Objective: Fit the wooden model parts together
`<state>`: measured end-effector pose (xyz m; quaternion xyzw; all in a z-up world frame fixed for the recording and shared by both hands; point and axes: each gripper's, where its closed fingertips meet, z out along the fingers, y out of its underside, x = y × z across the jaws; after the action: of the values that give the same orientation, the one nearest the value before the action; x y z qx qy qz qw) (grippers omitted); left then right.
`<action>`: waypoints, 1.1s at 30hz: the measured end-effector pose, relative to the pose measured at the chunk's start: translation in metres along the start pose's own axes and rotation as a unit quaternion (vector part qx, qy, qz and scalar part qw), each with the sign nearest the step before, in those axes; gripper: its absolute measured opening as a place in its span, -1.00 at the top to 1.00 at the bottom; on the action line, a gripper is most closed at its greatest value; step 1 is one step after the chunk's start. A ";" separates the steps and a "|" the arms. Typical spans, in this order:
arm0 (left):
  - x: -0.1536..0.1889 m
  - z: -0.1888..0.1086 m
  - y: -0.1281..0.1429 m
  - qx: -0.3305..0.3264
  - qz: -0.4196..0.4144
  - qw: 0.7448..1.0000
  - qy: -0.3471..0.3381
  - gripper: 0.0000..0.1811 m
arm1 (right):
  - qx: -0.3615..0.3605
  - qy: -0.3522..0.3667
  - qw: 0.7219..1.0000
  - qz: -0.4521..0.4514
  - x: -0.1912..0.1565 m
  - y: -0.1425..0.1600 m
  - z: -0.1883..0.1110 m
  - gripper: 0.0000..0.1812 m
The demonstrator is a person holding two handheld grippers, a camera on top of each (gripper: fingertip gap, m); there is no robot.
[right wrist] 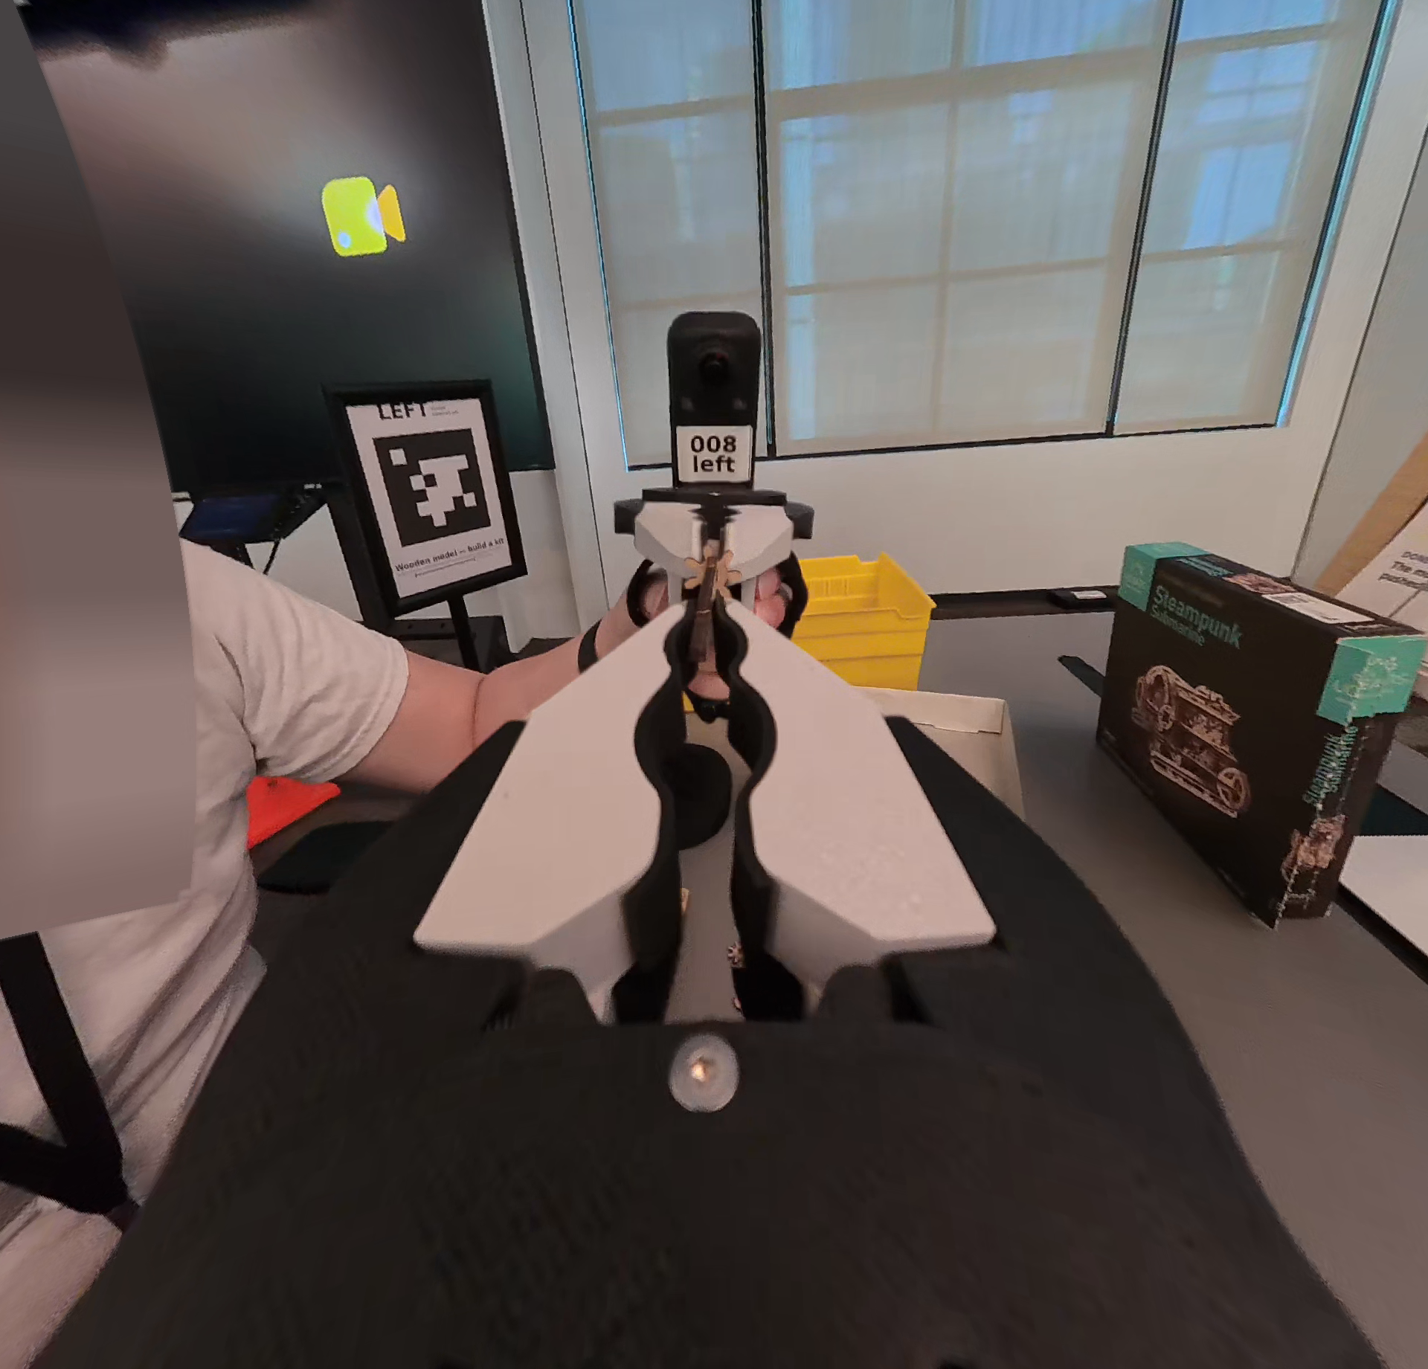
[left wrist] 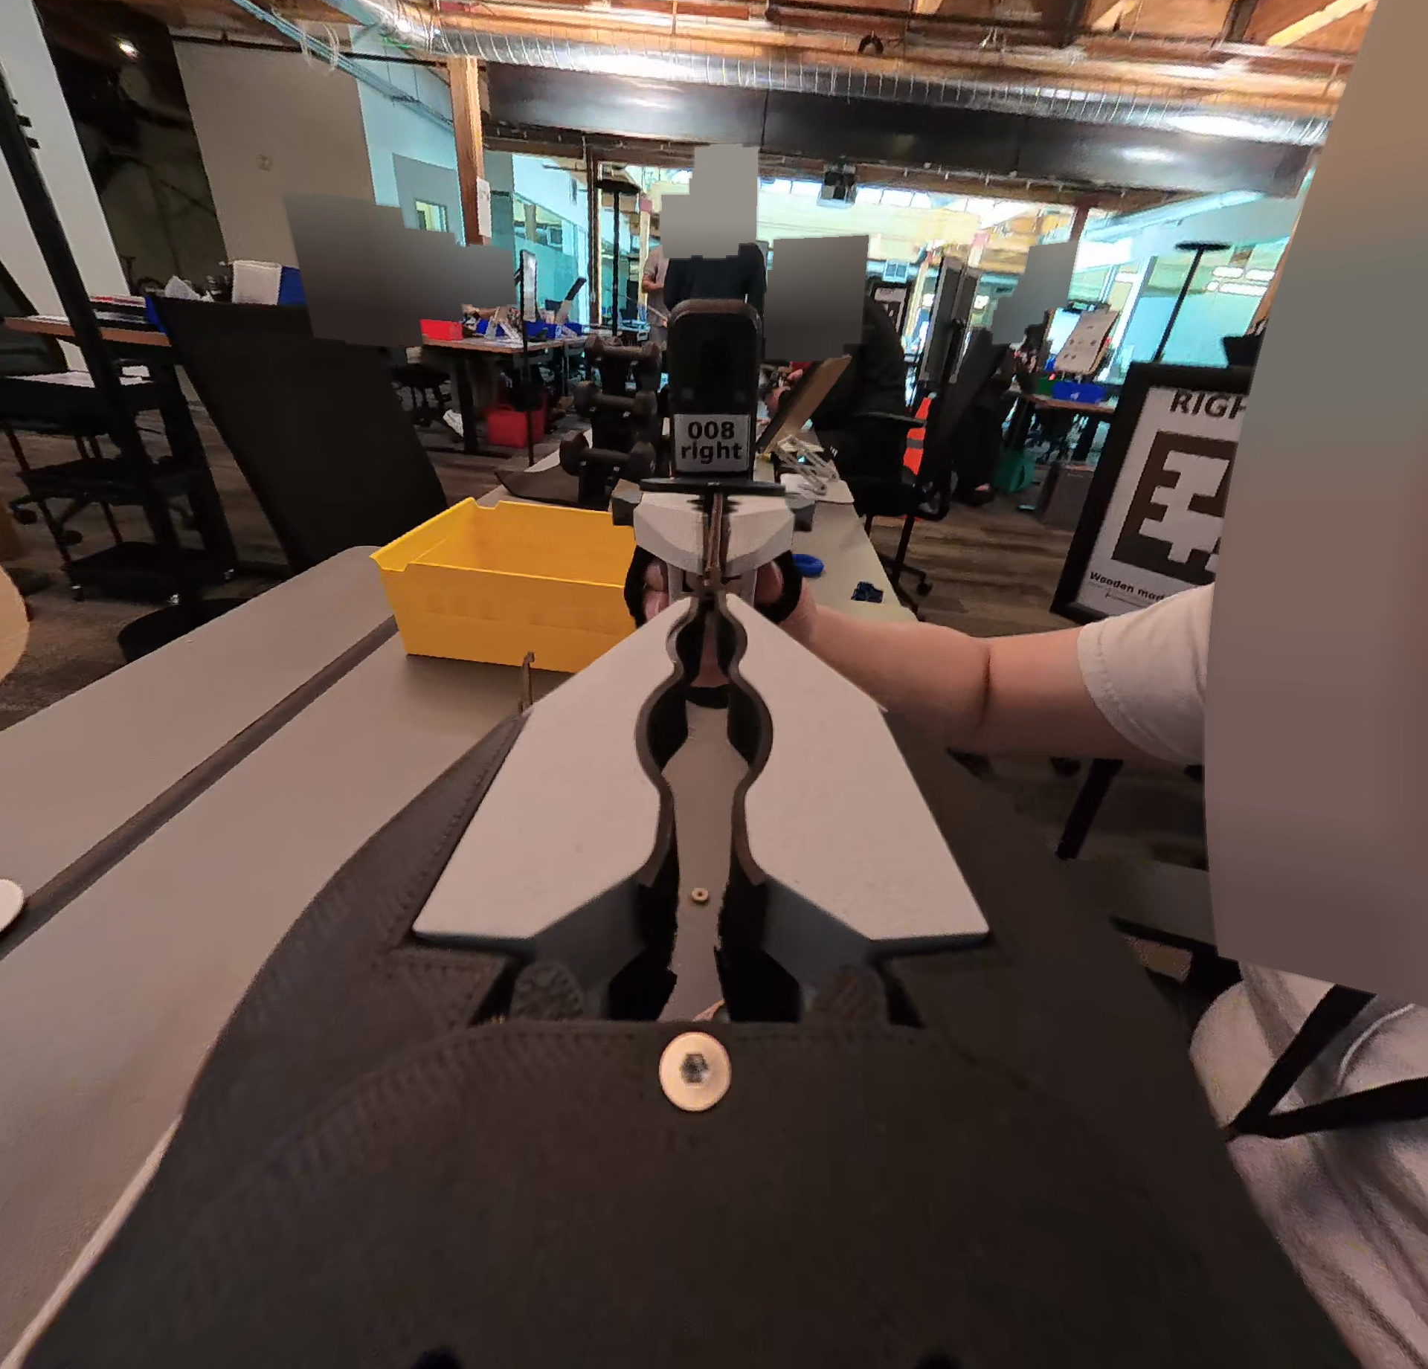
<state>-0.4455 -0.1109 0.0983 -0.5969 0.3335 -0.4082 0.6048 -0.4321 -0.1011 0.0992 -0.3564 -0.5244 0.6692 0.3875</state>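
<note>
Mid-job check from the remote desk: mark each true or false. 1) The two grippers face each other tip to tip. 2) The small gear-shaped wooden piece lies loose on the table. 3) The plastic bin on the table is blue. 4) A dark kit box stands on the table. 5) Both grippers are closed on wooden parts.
1) True: the left gripper and right gripper meet tip to tip above the grey table.
2) False: the small gear-shaped wooden piece is held up in the left gripper's tips.
3) False: the plastic bin is yellow.
4) True: the dark kit box stands there.
5) True: the right holds a thin dark wooden strip.
</note>
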 end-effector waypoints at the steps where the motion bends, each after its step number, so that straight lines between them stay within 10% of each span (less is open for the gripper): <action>1: 0.001 0.000 0.000 -0.004 0.008 1.000 0.001 1.00 | -0.004 0.001 1.000 -0.006 -0.001 0.001 0.000 0.98; 33: 0.006 0.000 0.014 -0.071 0.063 0.995 -0.026 0.99 | -0.085 0.008 0.995 -0.049 -0.006 0.016 0.000 0.99</action>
<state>-0.4417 -0.1166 0.0847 -0.6267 0.3829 -0.3288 0.5938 -0.4318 -0.1087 0.0834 -0.3673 -0.5932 0.5995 0.3921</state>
